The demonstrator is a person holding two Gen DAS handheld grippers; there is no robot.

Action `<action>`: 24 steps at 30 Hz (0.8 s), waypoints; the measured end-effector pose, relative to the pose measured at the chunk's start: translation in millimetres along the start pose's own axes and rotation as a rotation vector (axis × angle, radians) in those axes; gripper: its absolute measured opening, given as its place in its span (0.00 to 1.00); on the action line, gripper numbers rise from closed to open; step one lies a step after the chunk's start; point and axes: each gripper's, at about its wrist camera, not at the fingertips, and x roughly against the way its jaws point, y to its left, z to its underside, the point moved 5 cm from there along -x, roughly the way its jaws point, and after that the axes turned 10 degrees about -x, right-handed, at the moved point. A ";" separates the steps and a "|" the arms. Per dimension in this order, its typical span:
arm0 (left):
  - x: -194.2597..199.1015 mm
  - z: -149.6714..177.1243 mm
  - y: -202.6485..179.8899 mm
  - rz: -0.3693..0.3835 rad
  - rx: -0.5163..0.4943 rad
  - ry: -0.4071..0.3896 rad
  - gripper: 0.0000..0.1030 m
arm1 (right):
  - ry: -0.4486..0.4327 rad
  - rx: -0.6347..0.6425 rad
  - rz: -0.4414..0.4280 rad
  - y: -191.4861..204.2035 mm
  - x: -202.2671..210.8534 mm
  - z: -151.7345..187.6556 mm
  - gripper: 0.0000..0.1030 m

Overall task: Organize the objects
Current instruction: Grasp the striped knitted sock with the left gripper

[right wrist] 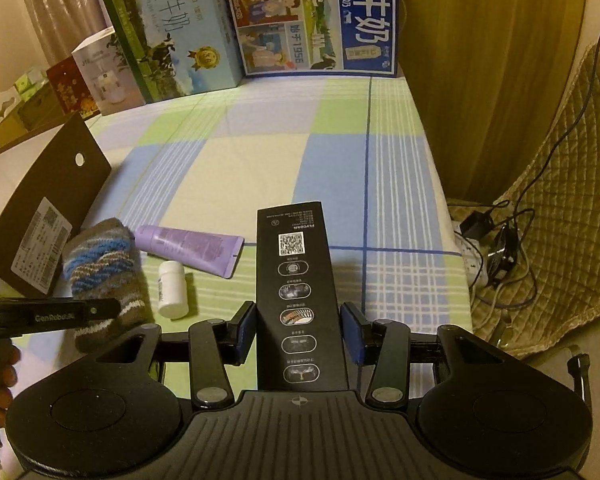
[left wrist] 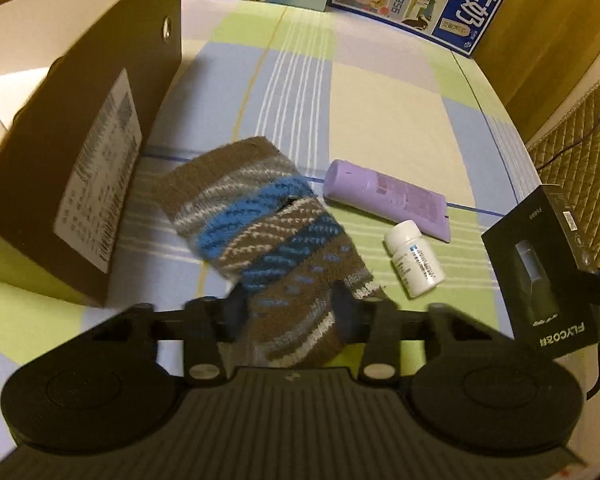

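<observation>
1. Left wrist view, lower centre: my left gripper (left wrist: 288,304) has its jaws closed in on the near end of a brown knitted sock with blue and white stripes (left wrist: 260,224), one pad on each side of it. The rest of the sock runs up toward mid-frame over the checked green, blue and cream cloth (left wrist: 380,120).
2. Same view, left side: a brown cardboard box with a white printed label (left wrist: 80,176), standing just left of the sock.
3. Same view, right of centre: a lilac plastic tube (left wrist: 384,196) lying flat, with a small white pill bottle with a blue-printed label (left wrist: 414,258) on its side just below it; whether they touch I cannot tell.
4. Same view, right edge: a tall black carton with a product window (left wrist: 540,264), tilted, held at its far side by blue pads.
5. Right wrist view, lower centre: my right gripper (right wrist: 300,332) pinches that black carton (right wrist: 300,288) between its blue pads, the QR-code face toward the camera.
6. Same view, lower left: the sock (right wrist: 100,264), with the left gripper (right wrist: 60,314) crossing in front of it. The white bottle (right wrist: 172,290) and lilac tube (right wrist: 188,248) lie to its right, and the brown box (right wrist: 40,208) to its left.
7. Same view, top: two printed milk cartons (right wrist: 312,20) standing at the far end of the cloth (right wrist: 260,152).
</observation>
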 end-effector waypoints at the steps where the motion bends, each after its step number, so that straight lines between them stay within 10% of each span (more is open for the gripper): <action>1: 2.2 1.2 2.1 0.009 -0.001 -0.004 0.14 | -0.001 0.002 0.000 0.2 -0.3 0.5 0.41; 17: 66.5 70.7 57.8 0.063 -0.072 0.081 0.09 | 0.028 0.089 0.029 10.8 -21.5 -9.0 0.52; 24: 88.3 91.5 87.9 0.033 -0.075 0.094 0.15 | 0.064 0.117 0.023 10.9 -15.3 4.4 0.39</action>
